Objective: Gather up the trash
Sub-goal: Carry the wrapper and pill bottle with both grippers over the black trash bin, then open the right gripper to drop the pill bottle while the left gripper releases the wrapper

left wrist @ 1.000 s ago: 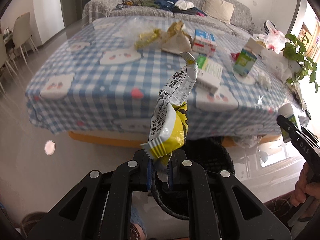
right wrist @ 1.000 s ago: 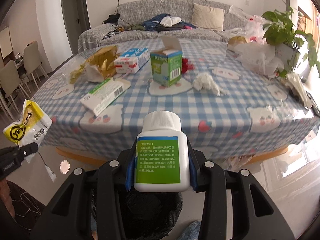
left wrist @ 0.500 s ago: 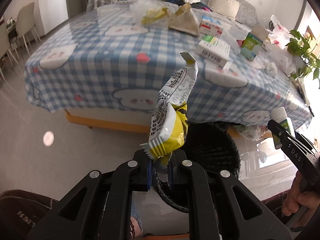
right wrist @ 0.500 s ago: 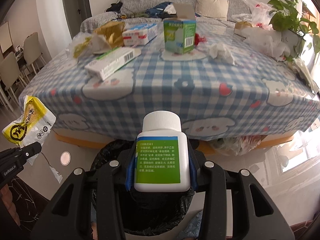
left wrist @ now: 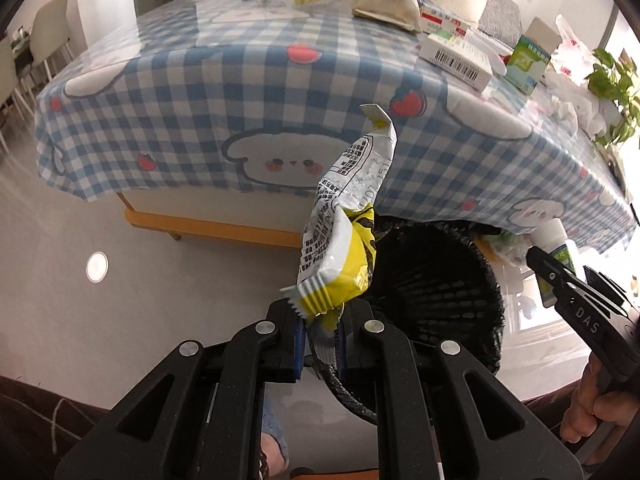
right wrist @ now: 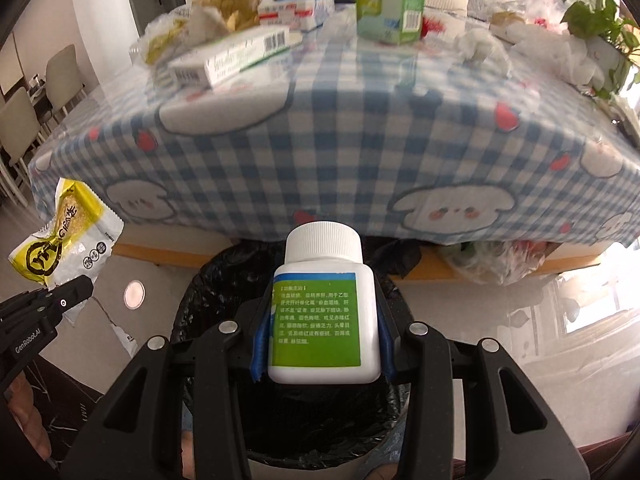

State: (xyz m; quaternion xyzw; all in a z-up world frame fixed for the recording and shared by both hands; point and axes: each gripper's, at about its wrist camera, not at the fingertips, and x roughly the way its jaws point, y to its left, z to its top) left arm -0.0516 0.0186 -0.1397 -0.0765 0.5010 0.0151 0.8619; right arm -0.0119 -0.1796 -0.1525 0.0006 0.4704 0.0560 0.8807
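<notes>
My left gripper (left wrist: 319, 334) is shut on a yellow and white snack wrapper (left wrist: 342, 232), held upright just left of the black trash bin (left wrist: 436, 292). The wrapper (right wrist: 60, 236) and the left gripper (right wrist: 66, 296) also show at the left of the right wrist view. My right gripper (right wrist: 320, 344) is shut on a white pill bottle (right wrist: 323, 312) with a green label, directly above the open bin lined with a black bag (right wrist: 224, 280). The bottle (left wrist: 556, 252) also shows at the right of the left wrist view.
A table with a blue checked cloth (right wrist: 360, 128) stands just behind the bin. On it lie a white carton (right wrist: 236, 58), a green box (right wrist: 390, 8), crumpled bags (right wrist: 212, 16), tissues (right wrist: 480, 46) and a potted plant (right wrist: 596, 12). Chairs (right wrist: 24, 120) stand at the left.
Both grippers have moved down and forward toward the bin. The table edge now looms above them and the bin's mouth fills more of the right wrist view. Both grips are unchanged.
</notes>
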